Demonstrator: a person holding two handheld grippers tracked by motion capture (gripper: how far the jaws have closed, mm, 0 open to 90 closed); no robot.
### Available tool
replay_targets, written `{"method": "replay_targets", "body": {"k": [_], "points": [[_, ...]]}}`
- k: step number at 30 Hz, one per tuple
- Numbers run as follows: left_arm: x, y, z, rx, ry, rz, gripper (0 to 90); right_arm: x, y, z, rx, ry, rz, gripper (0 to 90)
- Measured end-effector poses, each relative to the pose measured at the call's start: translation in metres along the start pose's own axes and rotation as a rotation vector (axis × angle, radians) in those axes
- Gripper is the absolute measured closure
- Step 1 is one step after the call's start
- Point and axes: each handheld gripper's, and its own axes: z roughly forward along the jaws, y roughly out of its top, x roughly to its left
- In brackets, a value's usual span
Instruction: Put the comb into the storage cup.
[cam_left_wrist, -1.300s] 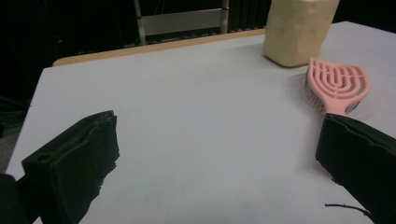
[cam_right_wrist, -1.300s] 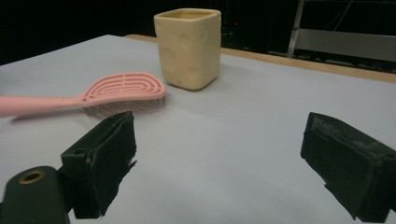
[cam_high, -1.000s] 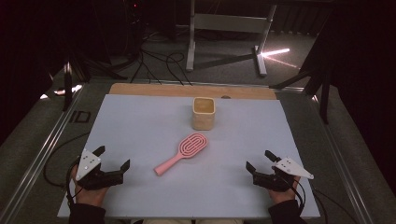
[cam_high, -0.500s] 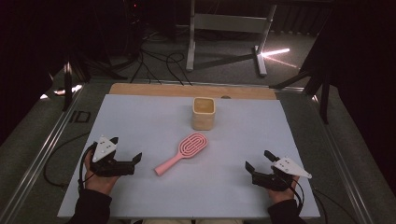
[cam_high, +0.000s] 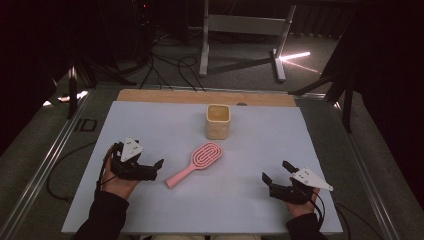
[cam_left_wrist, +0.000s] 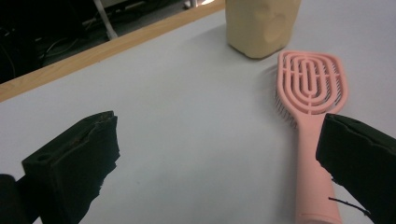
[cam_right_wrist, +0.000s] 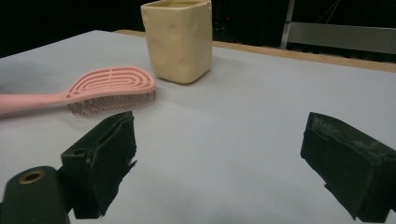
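Hairbrush (cam_high: 196, 163) lying flat on the grey table (cam_high: 150, 125), pink, bristles down, handle pointing back toward the near left. Not picked up yet, not even touched. Going left to right: left gripper (cam_high: 159, 168) low over the table, jaws wide apart, just beside the handle end and aimed at it. Seen along that gripper (cam_left_wrist: 215, 154), handle of the hairbrush (cam_left_wrist: 310, 121) right next to one jaw, not between the two. Then the brush head, close to the yellow cup (cam_high: 218, 121) but not touching. Cup standing upright, nothing seen inside. Far right, right gripper (cam_high: 276, 173) well apart from the brush, jaws open too, holding nothing. Probably just starting: grabbing, lifting and maybe putting in the cup all left to do.
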Motion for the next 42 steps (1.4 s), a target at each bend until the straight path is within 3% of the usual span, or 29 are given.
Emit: {"method": "replay_targets", "body": {"k": [22,42], "points": [[-0.004,0.021,0.023,0.080,-0.012,0.029,0.0,-0.001,0.000,-0.001,-0.003,0.000,0.006,10.4],[-0.014,0.030,0.048,0.162,-0.075,0.075,0.0,-0.001,0.001,-0.001,-0.002,0.000,0.007,10.4]]}}
